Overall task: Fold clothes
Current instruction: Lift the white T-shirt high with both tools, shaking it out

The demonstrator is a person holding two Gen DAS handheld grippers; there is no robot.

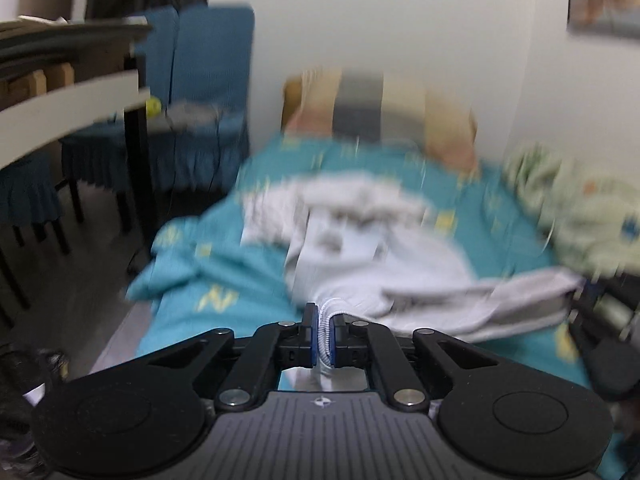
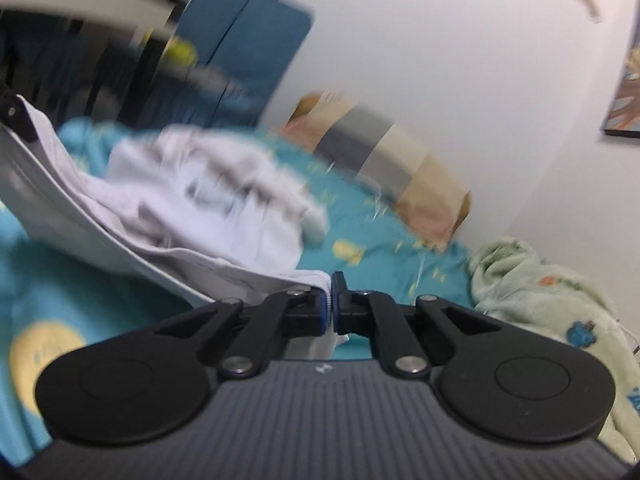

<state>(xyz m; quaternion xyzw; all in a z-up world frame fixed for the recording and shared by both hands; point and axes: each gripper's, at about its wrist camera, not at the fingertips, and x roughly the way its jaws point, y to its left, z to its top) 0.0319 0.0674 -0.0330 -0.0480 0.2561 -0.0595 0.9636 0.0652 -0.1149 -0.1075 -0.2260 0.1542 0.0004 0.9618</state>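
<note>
- The left gripper (image 1: 323, 326) is pointed forward and somewhat downward over the bed (image 1: 224, 280), as seen in the left wrist view.
- Its fingers (image 1: 310, 330) are pressed almost together, and a white ribbed edge of the garment (image 1: 400, 276) is clamped between the blue pads.
- From that pinch the light grey garment is spread away across the bed, with a bunched heap further back and one flap drawn out to the right.
- The right gripper (image 2: 330, 312) is held closer to level and is rolled a little, so that the room is seen tilted in the right wrist view.
- Its fingers (image 2: 318, 314) are likewise closed to a narrow slit, and a hem of the same garment (image 2: 168, 216) is gripped between them; a short end of cloth is seen hanging below the pads.
- In the right wrist view, the cloth is stretched as a taut band from the right gripper up to the left edge, where a black part of the other gripper is seen against it.
- The rest of the garment is piled loosely on the teal bed sheet (image 2: 380, 256), which is printed with yellow shapes.
- A pale green blanket (image 2: 552, 304) is crumpled on the right side of the bed, just beside the sheet.
- Beige and grey striped pillows (image 1: 380, 108) are propped against the white wall at the far end of the bed.
- Blue-covered chairs (image 1: 200, 80) are stood left of the bed, beside a dark-legged surface (image 1: 72, 92).
- Both views are blurred, so finer details of the garment cannot be told.
</note>
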